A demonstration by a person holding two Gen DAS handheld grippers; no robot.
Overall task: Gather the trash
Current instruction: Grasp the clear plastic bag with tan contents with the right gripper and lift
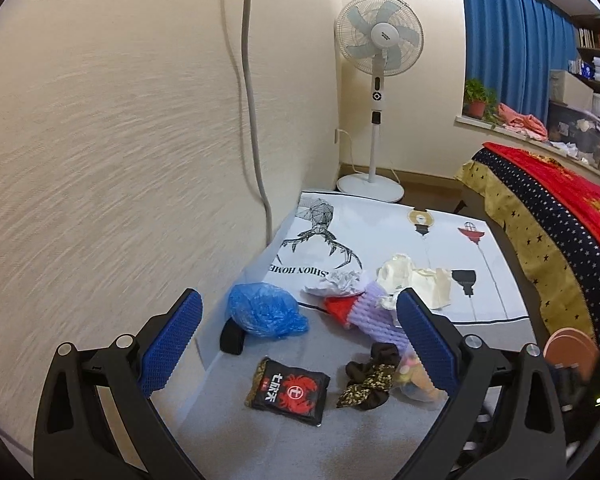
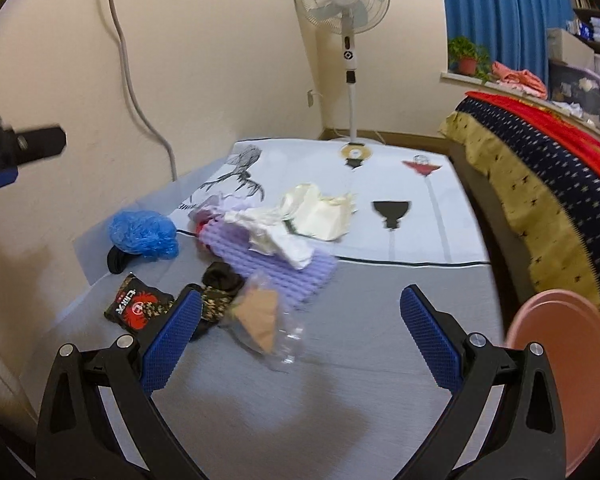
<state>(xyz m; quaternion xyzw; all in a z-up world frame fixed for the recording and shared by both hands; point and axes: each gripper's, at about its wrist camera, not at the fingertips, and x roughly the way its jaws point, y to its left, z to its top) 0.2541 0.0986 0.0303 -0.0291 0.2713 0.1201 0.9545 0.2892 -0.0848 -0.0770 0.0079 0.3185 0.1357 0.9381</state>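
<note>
Grey cloth-covered counter [image 1: 380, 432] carrying scattered trash, seen from both wrist cameras. Left gripper [image 1: 299, 332]: jaws spread wide, nothing between the blue pads, hovering above the near left of the pile. Right gripper [image 2: 300, 326]: jaws likewise wide, holding nothing. Trash as laid out in left view: black snack packet with red crab print [image 1: 287, 391] nearest, flat on the counter; crumpled blue plastic bag [image 1: 265, 311] behind it by the wall, partly covering a black object, identity unclear; dark patterned fabric scrap [image 1: 367, 382] just right of the packet; purple ribbed foam sheet [image 1: 374, 318] beyond, with a red piece at its far end; crumpled white paper [image 1: 338, 283] and cream paper bag [image 1: 416, 280] farther back on the printed part of the cloth. Right view only: clear plastic wrapper with a tan piece inside [image 2: 262, 320], touching the fabric scrap, blurred; mostly hidden behind the right pad in the left view. Right view only: foam sheet's full near end, with white crumpled paper lying on top of it. Pink round bin rim [image 2: 560, 380] large at the right edge of the right view; only a small blurred portion in the left view. Left gripper's black and blue body visible at the far left of the right view, raised above the counter. Left view only: more of the wall and grey cable. Both views: standing fan [image 1: 378, 40], blue curtain [image 1: 512, 36], bed with starred cover [image 2: 548, 184] along the right.
</note>
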